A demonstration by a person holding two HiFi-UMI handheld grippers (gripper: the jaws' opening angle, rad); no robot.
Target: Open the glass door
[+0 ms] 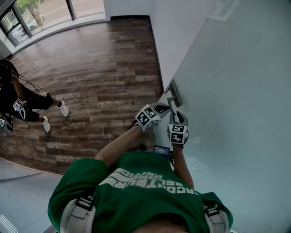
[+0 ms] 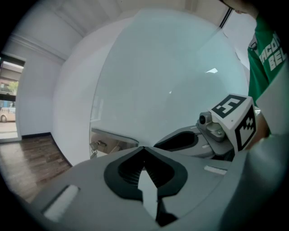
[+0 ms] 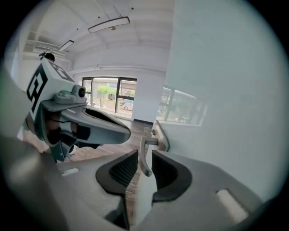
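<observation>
The frosted glass door (image 1: 236,91) fills the right of the head view, with a metal lever handle (image 1: 173,101) at its left edge. My right gripper (image 1: 175,114) reaches up to the lever from below. In the right gripper view the jaws close narrowly around the lever's free end (image 3: 143,160). My left gripper (image 1: 164,108) sits just left of the handle, beside the right one. In its own view the left gripper (image 2: 144,149) is shut with nothing in it and points at the frosted pane (image 2: 171,81). The right gripper's marker cube (image 2: 235,119) shows there too.
A white wall (image 1: 177,32) meets the door's left edge. Dark wood floor (image 1: 91,68) spreads to the left, with windows (image 1: 41,13) at the far end. A person in black (image 1: 22,104) stands at the left. A clear strip in the glass (image 2: 113,140) shows a lock.
</observation>
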